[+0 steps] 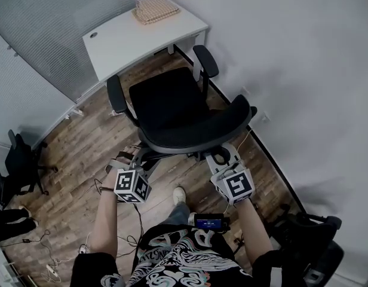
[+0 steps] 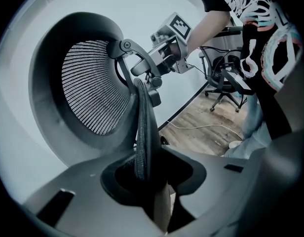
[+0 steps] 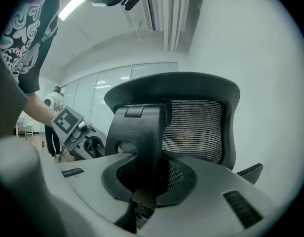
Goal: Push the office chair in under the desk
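left claw (image 2: 145,176) clamped on office chair (image 1: 166,107) backrest edge | right claw (image 3: 146,184) apparently gripping its rear bracket | desk (image 1: 129,42) beyond

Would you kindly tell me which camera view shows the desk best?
The head view: it shows the whole white desk from above, beyond the office chair. Neither gripper view shows the desk; the chair's mesh back fills both.

Black office chair (image 1: 172,109), white desk (image 1: 130,37), seemingly brown wood-grain floor (image 1: 82,154).
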Tool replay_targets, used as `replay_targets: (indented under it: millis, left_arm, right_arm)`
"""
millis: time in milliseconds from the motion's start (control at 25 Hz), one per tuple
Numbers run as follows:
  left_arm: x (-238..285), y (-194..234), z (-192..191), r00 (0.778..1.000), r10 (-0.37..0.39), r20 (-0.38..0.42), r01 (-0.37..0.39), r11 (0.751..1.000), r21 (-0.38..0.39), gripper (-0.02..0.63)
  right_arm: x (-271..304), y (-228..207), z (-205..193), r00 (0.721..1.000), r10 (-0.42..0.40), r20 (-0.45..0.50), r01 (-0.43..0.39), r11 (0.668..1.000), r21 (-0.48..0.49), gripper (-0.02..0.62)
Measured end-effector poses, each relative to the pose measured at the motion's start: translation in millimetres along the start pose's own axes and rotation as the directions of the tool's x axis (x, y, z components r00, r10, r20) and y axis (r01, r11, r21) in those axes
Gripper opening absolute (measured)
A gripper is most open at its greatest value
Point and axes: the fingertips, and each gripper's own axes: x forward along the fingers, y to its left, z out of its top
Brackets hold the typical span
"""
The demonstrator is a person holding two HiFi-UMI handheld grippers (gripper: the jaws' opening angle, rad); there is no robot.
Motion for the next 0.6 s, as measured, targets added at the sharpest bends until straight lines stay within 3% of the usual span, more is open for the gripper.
replay_targets:
  millis: [440,600]
  left_arm:
    - [8,5,3,1.000,0.017,-0.009,-0.017,1.000,-0.014,0.132]
    - [10,9,7,1.000,0.018,-0.006,-0.018,1.000,-0.013,0.132]
  right_arm:
    - [6,-12,-1,1.000,0.021,-0.009,-0.021,1.000,-0.001,0.049]
    - [7,-20,2,1.000,-0.006,-0.007,0.006,1.000,0.011,0.049]
